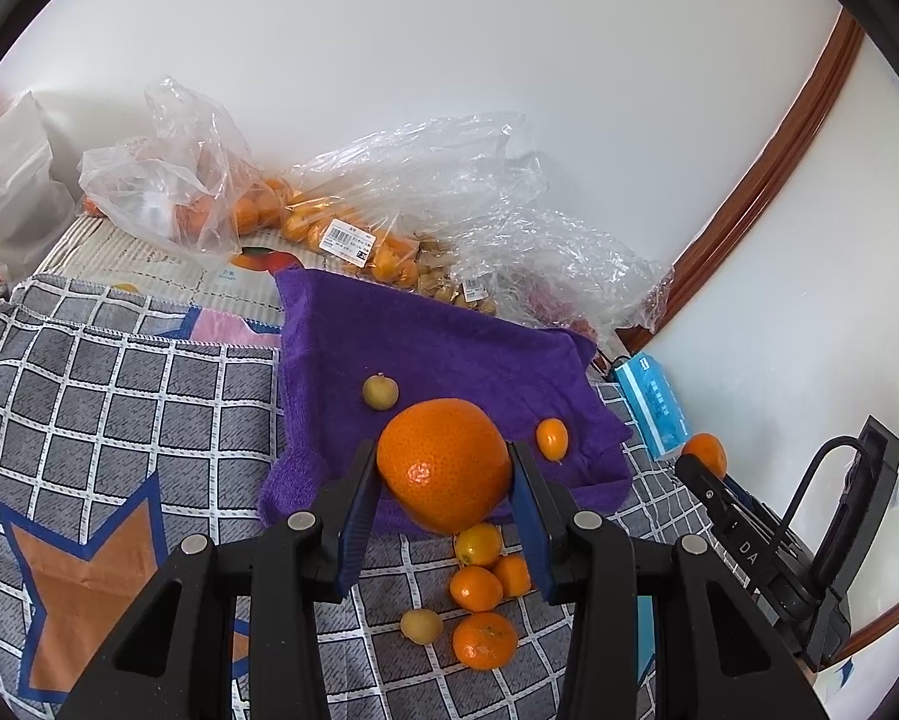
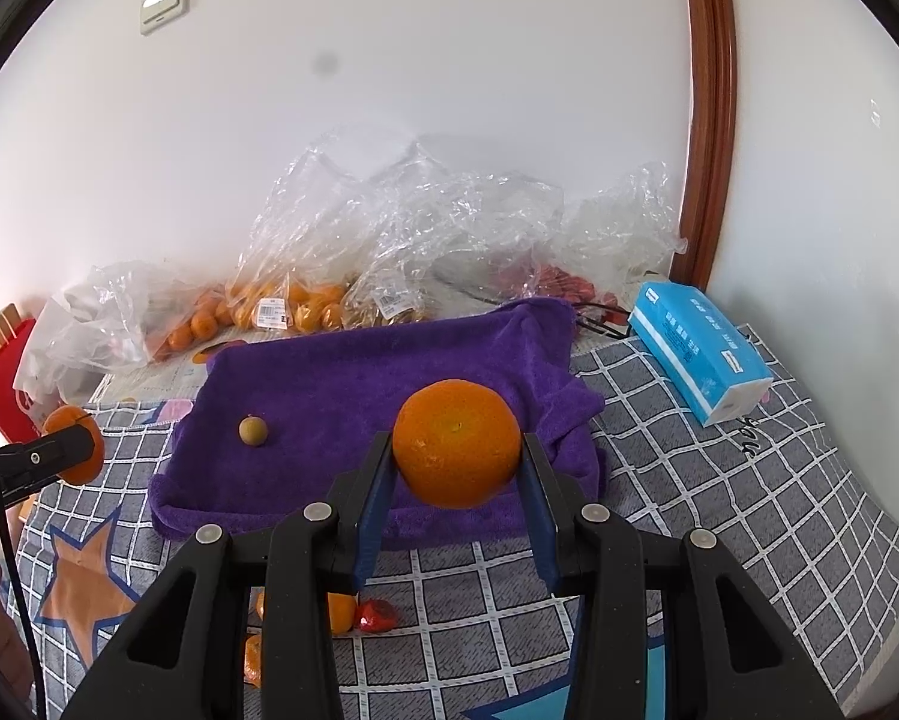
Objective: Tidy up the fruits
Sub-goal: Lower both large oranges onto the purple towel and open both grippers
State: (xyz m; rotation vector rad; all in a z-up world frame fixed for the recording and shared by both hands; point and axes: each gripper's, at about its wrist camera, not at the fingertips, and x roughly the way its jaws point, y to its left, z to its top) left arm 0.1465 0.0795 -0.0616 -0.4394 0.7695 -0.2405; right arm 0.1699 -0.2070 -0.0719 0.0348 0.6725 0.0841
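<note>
Labels first: "DA" is all you can read, white letters on your right gripper's (image 1: 704,468) black body at 3 o'clock in the left wrist view. The bags' price stickers (image 1: 348,243) and the blue tissue pack's (image 2: 698,351) print are too small to make out.

Count: you've got two big oranges, one per gripper. Your left gripper (image 1: 444,468) is clamped on a mandarin (image 1: 443,462) held above the purple towel's (image 1: 449,348) near edge. Your right gripper (image 2: 457,456) grips its own orange (image 2: 457,443) over that towel too.

On the towel: one brownish longan (image 1: 380,390) at 12 o'clock from the left-held fruit, one kumquat (image 1: 551,438) at 3. On the checked cloth (image 1: 119,396) at 6 o'clock: four small orange fruits (image 1: 484,639) and one pale one (image 1: 420,626). A red wrapped piece (image 2: 377,615) sits there as well.
</note>
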